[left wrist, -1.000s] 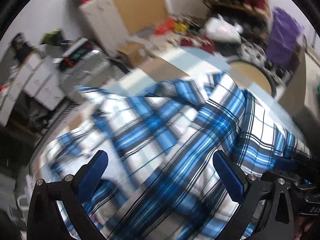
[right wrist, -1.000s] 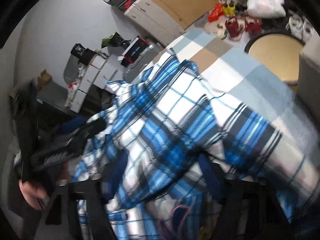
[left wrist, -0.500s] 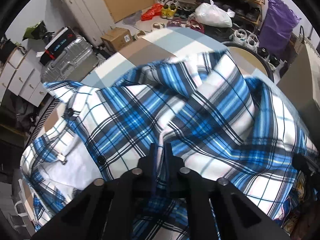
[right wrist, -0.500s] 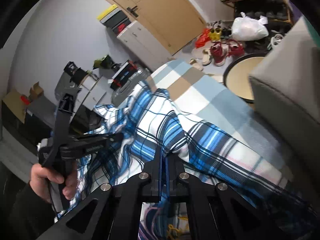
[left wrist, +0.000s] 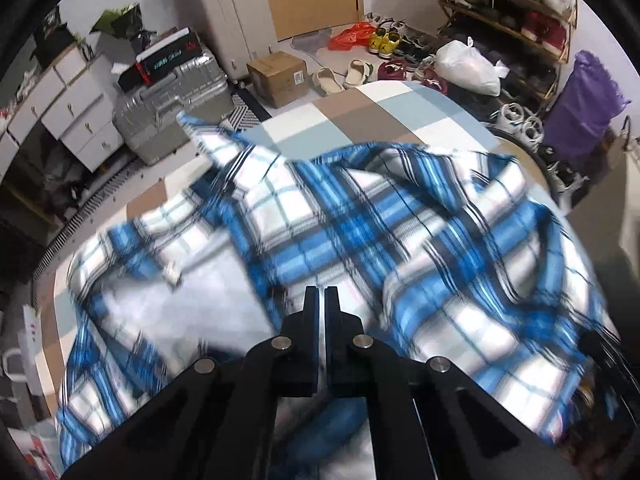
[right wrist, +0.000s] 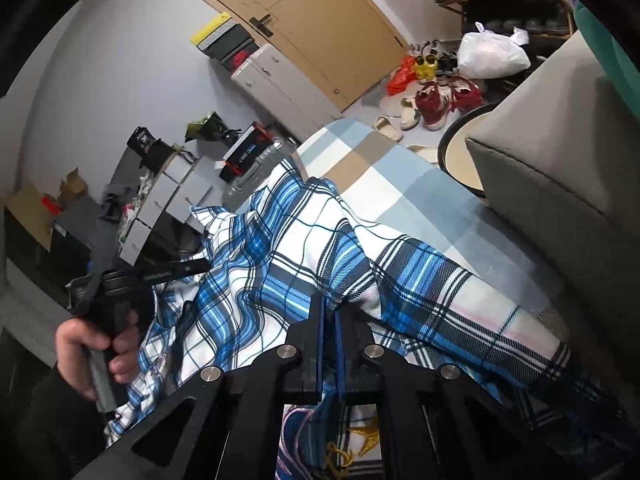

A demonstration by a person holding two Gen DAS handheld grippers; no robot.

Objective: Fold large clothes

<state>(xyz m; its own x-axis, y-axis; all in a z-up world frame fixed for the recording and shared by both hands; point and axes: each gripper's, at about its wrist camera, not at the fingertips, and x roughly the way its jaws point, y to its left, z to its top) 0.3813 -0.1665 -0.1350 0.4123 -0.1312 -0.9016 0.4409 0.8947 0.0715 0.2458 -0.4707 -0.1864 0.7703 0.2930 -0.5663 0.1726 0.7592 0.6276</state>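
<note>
While the left gripper (left wrist: 322, 292) is clenched tight on a fold of the plaid shirt (left wrist: 360, 240), the right gripper (right wrist: 328, 308) pinches another bunched fold; a hand (right wrist: 96, 344) at nine o'clock in the right view holds the left tool; the shirt lies rumpled on the checked bed cover (left wrist: 360, 116), its long axis running from seven toward one o'clock there; bare cover lies open toward twelve; a grey cushion (right wrist: 560, 168) crowds the edge at three o'clock; a silver suitcase (left wrist: 168, 116) stands beyond the bed's far side at ten.
</note>
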